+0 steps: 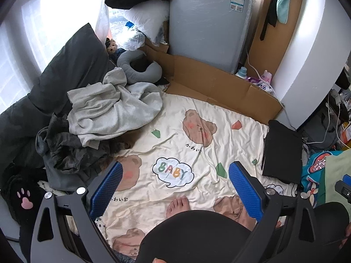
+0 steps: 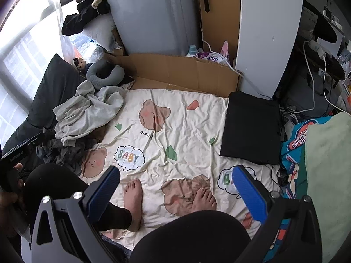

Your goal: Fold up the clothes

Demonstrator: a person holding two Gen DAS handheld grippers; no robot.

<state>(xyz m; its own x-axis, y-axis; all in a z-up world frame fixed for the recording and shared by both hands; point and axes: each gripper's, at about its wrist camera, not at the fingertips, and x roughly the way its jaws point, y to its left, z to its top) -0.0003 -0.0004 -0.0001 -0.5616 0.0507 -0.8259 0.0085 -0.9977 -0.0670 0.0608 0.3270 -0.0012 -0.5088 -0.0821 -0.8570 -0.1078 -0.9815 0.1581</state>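
A crumpled light grey garment point(image 1: 111, 109) lies on a pile of dark grey clothes point(image 1: 70, 153) at the left of a cream bear-print sheet point(image 1: 175, 149); the pile also shows in the right wrist view point(image 2: 87, 111). A folded black garment point(image 1: 282, 151) lies flat at the sheet's right edge, also in the right wrist view point(image 2: 252, 127). My left gripper point(image 1: 175, 192) is open and empty, held above the sheet. My right gripper point(image 2: 175, 195) is open and empty above the person's bare feet point(image 2: 133, 197).
The person's black-clad knees point(image 1: 193, 236) fill the bottom of both views. Flattened cardboard point(image 1: 219, 85) and a grey appliance point(image 1: 208, 22) stand at the back. A dark pillow point(image 1: 72, 70) and neck pillow point(image 1: 140, 68) lie at the left. Cables and clutter point(image 2: 318, 76) sit at right.
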